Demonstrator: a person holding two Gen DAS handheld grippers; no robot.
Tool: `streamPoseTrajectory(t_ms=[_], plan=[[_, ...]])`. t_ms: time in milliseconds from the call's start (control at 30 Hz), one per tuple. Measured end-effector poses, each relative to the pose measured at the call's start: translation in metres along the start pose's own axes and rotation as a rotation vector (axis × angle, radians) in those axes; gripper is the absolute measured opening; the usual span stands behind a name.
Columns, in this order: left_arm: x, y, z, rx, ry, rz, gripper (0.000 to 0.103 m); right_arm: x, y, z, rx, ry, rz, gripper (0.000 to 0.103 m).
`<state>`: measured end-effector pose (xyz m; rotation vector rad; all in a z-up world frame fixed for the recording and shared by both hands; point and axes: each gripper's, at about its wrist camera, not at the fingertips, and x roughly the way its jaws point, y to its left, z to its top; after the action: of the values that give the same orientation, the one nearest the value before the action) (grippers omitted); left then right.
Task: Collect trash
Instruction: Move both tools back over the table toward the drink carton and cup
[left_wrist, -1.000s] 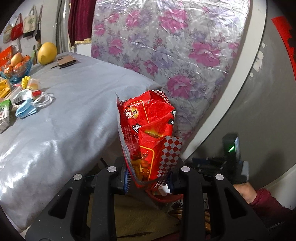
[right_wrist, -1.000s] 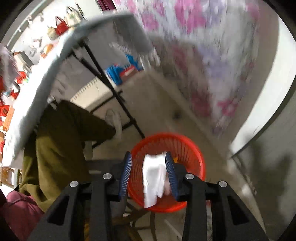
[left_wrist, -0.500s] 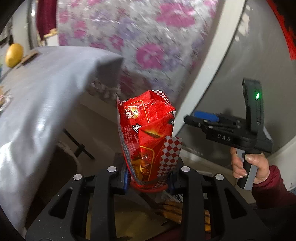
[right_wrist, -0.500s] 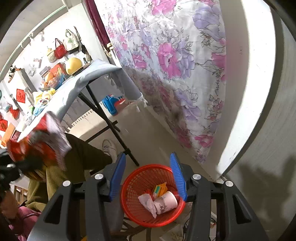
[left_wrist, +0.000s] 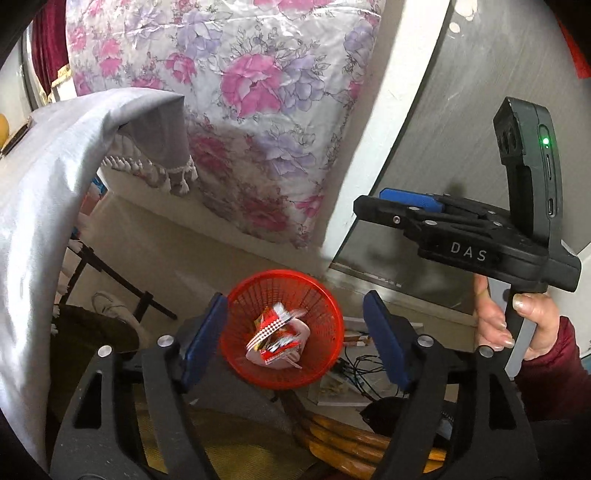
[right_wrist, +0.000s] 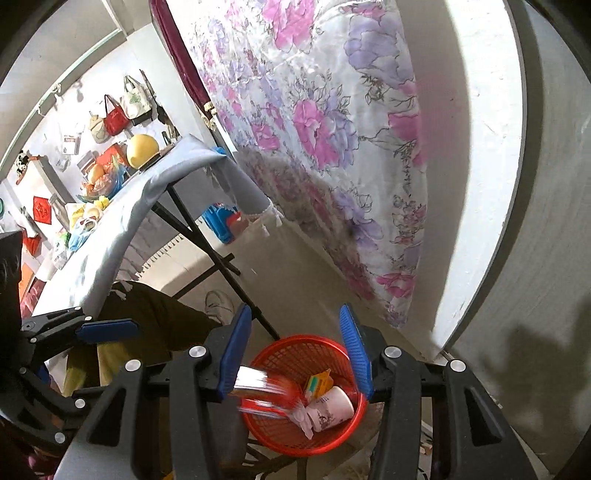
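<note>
The left hand-held gripper is right above the red basket on the floor, jaws opening with nothing left between them. The red snack wrapper is already down in the basket, blurry in both views, so I'd guess it's mid-drop or just landing on the paper cup and the other scraps. The right hand-held gripper hangs over the same basket with its jaws apart and empty.

Tips for doing this step well: keep the jaws centred over the rim before letting go, since a light wrapper can drift sideways. Here it looks centred enough. Don't pull away until the wrapper has settled inside. The two grippers are close together, so I'd lift one out first to avoid knocking them.

More bits look to be waiting on the worktop, under its grey cloth, so that's probably where to head next
</note>
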<state>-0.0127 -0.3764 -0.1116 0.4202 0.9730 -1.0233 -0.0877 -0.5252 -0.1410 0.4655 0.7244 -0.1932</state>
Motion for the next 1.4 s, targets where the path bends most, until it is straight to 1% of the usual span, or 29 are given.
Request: streamPoseTrajectory(t_ms=[133,267,333,400,467,667,800,967,1067,1133,1233,1300,1400], plan=[[-0.011,0.007,-0.003,-0.018,-0.03,0.044,0.076,-0.002,0.004,0.0,-0.005,-0.005,0.011,0.049],[-0.026,0.018,-0.005,-0.048,-0.081,0.082,0.085,-0.006,0.012,0.002,-0.02,-0.013,0.022,0.051],[-0.037,0.024,-0.008,-0.062,-0.116,0.118,0.088,-0.008,0.015,0.003,-0.027,-0.018,0.026,0.053],[-0.047,0.029,-0.01,-0.073,-0.148,0.158,0.091,-0.013,0.02,0.005,-0.033,-0.029,0.035,0.059],[-0.056,0.036,-0.013,-0.087,-0.18,0.198,0.093,-0.017,0.026,0.006,-0.043,-0.042,0.046,0.062],[-0.079,0.052,-0.02,-0.129,-0.237,0.264,0.095,-0.028,0.049,0.011,-0.081,-0.074,0.075,0.068],[-0.094,0.07,-0.027,-0.174,-0.27,0.301,0.096,-0.03,0.067,0.016,-0.103,-0.088,0.105,0.075],[-0.114,0.095,-0.038,-0.237,-0.308,0.373,0.096,-0.028,0.096,0.024,-0.124,-0.09,0.168,0.081],[-0.128,0.116,-0.048,-0.285,-0.326,0.411,0.096,-0.024,0.12,0.028,-0.144,-0.086,0.212,0.088],[-0.138,0.13,-0.055,-0.317,-0.341,0.446,0.096,-0.021,0.139,0.03,-0.161,-0.079,0.243,0.089],[-0.159,0.157,-0.07,-0.384,-0.371,0.499,0.096,-0.016,0.168,0.033,-0.193,-0.07,0.281,0.09],[-0.171,0.173,-0.081,-0.426,-0.392,0.521,0.096,-0.016,0.185,0.033,-0.212,-0.071,0.3,0.094],[-0.191,0.199,-0.096,-0.498,-0.426,0.55,0.096,-0.01,0.212,0.034,-0.24,-0.06,0.334,0.096]])
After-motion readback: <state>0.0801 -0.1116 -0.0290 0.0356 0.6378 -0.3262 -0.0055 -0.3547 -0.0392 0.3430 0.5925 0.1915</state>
